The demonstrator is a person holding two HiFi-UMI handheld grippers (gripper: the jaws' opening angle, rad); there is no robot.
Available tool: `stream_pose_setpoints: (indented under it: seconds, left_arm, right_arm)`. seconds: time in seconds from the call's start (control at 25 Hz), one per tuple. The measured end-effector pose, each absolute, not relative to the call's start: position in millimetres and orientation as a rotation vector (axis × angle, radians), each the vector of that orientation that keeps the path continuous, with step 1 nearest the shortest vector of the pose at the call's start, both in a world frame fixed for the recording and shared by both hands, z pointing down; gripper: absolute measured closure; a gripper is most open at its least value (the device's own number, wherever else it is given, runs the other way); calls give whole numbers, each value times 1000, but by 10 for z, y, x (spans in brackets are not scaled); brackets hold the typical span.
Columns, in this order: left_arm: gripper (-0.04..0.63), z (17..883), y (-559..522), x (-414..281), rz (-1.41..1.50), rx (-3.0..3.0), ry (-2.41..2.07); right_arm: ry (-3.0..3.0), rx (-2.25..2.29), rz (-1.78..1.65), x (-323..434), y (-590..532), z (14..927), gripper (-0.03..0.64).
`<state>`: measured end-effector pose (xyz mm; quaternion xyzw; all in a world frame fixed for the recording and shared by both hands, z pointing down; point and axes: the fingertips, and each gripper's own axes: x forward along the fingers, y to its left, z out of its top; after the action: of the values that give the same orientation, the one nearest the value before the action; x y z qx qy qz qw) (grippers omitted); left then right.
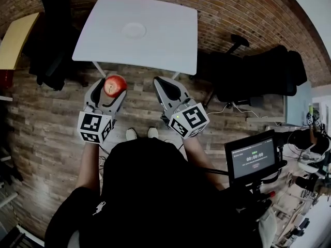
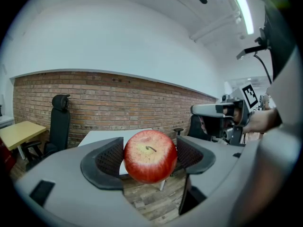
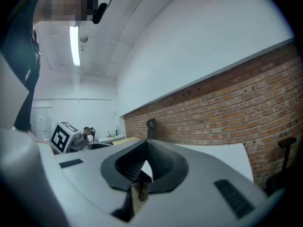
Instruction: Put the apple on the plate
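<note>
My left gripper (image 1: 111, 87) is shut on a red apple (image 1: 115, 85), held in the air over the wooden floor just short of the white table (image 1: 170, 45). In the left gripper view the apple (image 2: 150, 156) sits stem toward the camera, pressed between the two dark pads. A white plate (image 1: 133, 30) lies flat near the middle of the table, ahead of the apple. My right gripper (image 1: 166, 87) hovers beside the left one, shut with nothing in it; its jaws (image 3: 146, 167) meet at the tips.
A black office chair (image 1: 258, 76) stands right of the table, another dark chair (image 1: 49, 45) to its left. A yellow-topped table (image 1: 15, 37) sits at far left. A brick wall (image 2: 118, 103) runs behind. A screen on a stand (image 1: 252, 159) is at my right.
</note>
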<state>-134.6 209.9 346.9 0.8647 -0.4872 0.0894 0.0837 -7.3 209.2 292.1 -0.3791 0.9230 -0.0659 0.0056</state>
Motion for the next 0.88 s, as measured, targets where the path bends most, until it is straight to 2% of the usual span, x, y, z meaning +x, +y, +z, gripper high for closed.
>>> stream_pose_setpoints:
  seconds: [0.6,0.88]
  left_arm:
    - [241,3342,2037,-1551,289,2575,-1429]
    - [241,3656,2232,-1918,281,2563,-1414]
  right_arm:
    - [2902,-1225,-236,-239,2026,2820,614]
    - [2907,-1271,-248,-524,2187,3101,614]
